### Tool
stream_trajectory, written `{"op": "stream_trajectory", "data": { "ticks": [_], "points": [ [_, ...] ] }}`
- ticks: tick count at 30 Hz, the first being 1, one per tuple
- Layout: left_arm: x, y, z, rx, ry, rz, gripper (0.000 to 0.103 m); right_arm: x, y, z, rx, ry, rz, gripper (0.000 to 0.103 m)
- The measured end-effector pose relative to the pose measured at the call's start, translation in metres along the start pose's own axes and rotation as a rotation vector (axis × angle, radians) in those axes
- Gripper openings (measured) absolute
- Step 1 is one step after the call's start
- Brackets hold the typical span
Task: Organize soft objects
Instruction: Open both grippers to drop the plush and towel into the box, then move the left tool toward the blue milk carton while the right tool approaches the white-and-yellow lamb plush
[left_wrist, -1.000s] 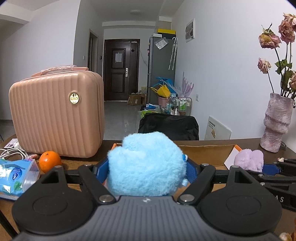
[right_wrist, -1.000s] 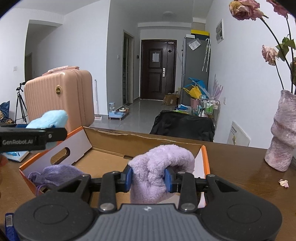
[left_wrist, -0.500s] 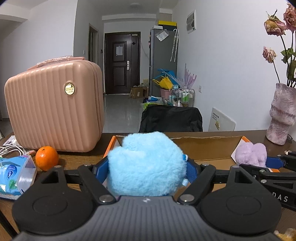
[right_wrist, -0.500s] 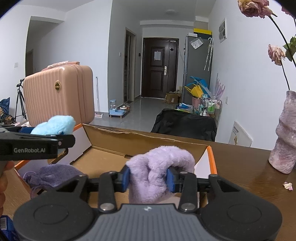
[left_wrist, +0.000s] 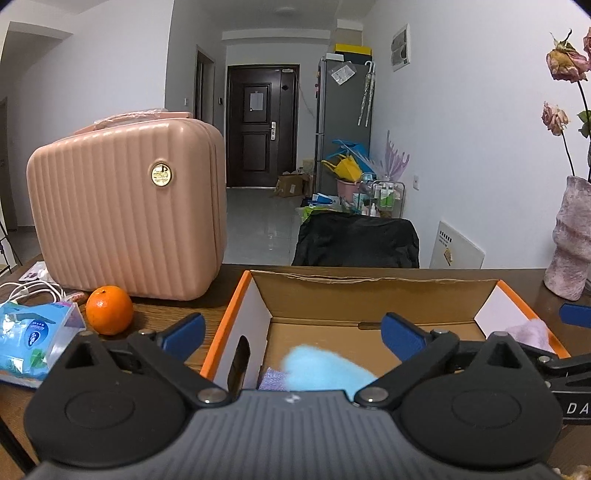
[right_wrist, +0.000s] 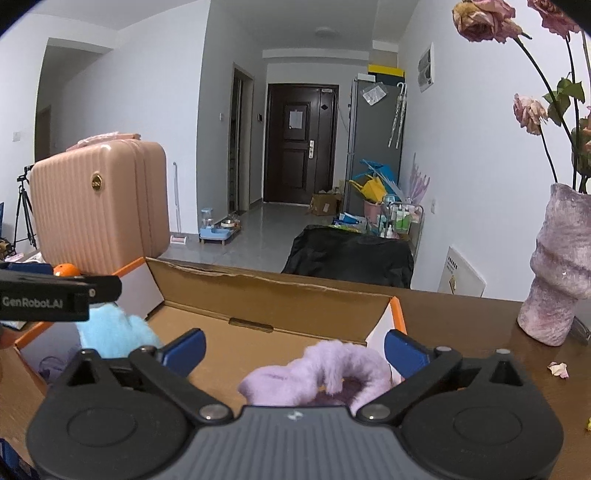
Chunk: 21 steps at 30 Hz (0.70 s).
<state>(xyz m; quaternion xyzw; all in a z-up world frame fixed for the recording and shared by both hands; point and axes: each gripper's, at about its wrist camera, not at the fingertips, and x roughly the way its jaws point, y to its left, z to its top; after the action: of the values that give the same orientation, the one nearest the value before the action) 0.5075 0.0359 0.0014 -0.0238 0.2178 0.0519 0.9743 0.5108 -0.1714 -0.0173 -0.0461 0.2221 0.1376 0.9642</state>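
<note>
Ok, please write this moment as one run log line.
left gripper: opening, blue plush released | right gripper: opening, lilac plush released | both in cardboard box

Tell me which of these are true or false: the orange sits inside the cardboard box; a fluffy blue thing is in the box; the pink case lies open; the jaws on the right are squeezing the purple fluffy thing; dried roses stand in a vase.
1. The orange sits inside the cardboard box. False: it rests on the table beside the pink case.
2. A fluffy blue thing is in the box. True.
3. The pink case lies open. False: it stands upright and shut.
4. The right gripper squeezes the purple fluffy thing. False: its jaws are opening and stand clear of it.
5. Dried roses stand in a vase. True.
</note>
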Motion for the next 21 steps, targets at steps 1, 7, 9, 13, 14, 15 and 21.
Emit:
{"op": "stream_trajectory", "data": {
  "ticks": [1, 7, 9, 13, 14, 15, 21],
  "points": [
    [0.000, 0.000, 0.000, 0.000, 0.000, 0.002, 0.103, 0.000, 0.000, 0.000, -0.001, 0.002, 0.000, 0.103],
    [-0.004, 0.002, 0.002, -0.007, -0.008, 0.011, 0.103, -0.005, 0.002, 0.003, -0.006, -0.015, -0.006, 0.103],
    [-0.005, 0.003, 0.003, -0.015, -0.014, 0.011, 0.103, -0.010, 0.002, 0.004, -0.006, -0.028, -0.008, 0.103],
    [-0.012, 0.007, 0.005, -0.022, -0.025, 0.009, 0.103, -0.020, 0.001, 0.007, -0.007, -0.056, -0.011, 0.103],
    [-0.014, 0.007, 0.006, -0.023, -0.030, 0.010, 0.103, -0.024, 0.001, 0.008, -0.010, -0.065, -0.013, 0.103],
    [-0.016, 0.009, 0.006, -0.027, -0.032, 0.012, 0.103, -0.027, 0.000, 0.009, -0.011, -0.072, -0.016, 0.103],
    [-0.030, 0.019, 0.006, -0.053, -0.039, 0.016, 0.103, -0.045, -0.003, 0.012, 0.003, -0.105, -0.022, 0.103]
  ]
}}
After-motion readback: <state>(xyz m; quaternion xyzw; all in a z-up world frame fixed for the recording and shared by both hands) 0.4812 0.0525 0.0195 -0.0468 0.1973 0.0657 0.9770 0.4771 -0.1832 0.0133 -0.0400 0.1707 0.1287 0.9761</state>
